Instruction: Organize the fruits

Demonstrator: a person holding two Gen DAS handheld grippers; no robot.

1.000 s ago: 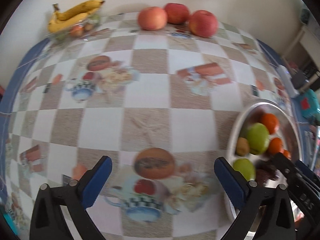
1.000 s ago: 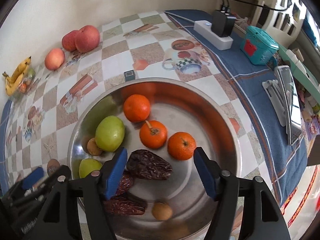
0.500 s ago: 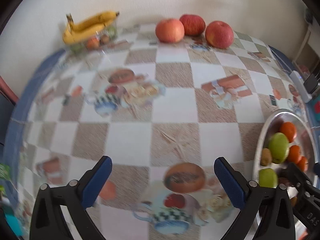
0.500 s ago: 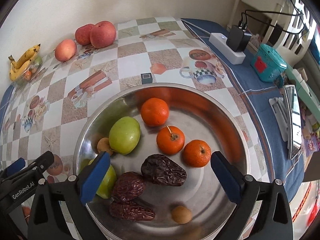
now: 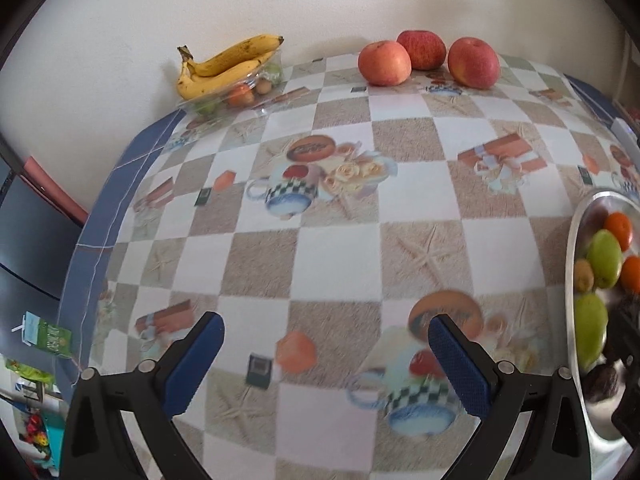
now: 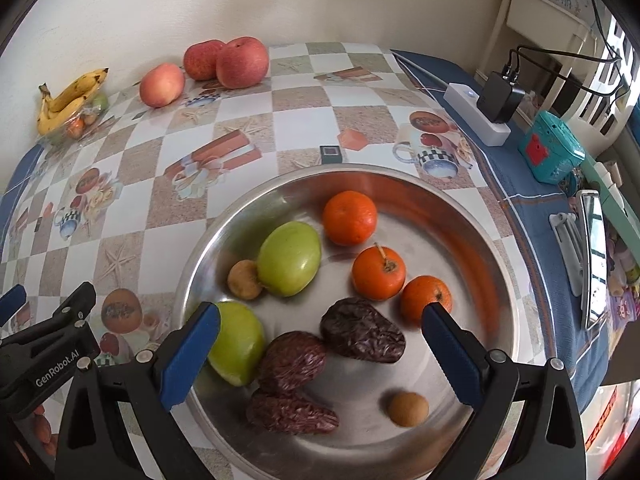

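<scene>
We hold our right gripper (image 6: 320,344) above the steel bowl (image 6: 480,232), its jaws having just been opening and now spread as wide as they go, with nothing pressed between the blue pads; 3 dark wrinkled dates (image 6: 362,334) lie in the bowl below the gap, untouched. Our left gripper (image 5: 326,360) hangs over a bare stretch of the checked tablecloth (image 5: 340,248), jaws equally wide and empty, well apart from any fruit. We judge the bowl to be the collecting place: it already carries 3 oranges (image 6: 350,218) bunched toward the far side, 2 green fruits (image 6: 289,258) on the left, the dates near the front, and 2 small brown fruits (image 6: 408,409), so like kinds seem to sit together. The wide spread of the right jaws suits clearing the fruit without knocking it. What remains outside sits along the wall at the far edge: 3 red apples (image 5: 426,50) touching in a cluster and, well apart to their left, a bunch of bananas (image 5: 224,68) resting on a clear tray (image 5: 240,94) of small fruit. Our left gripper faces that way, so we judge it the likelier one to fetch an apple, and its wide jaws would suit such a round, large fruit.
</scene>
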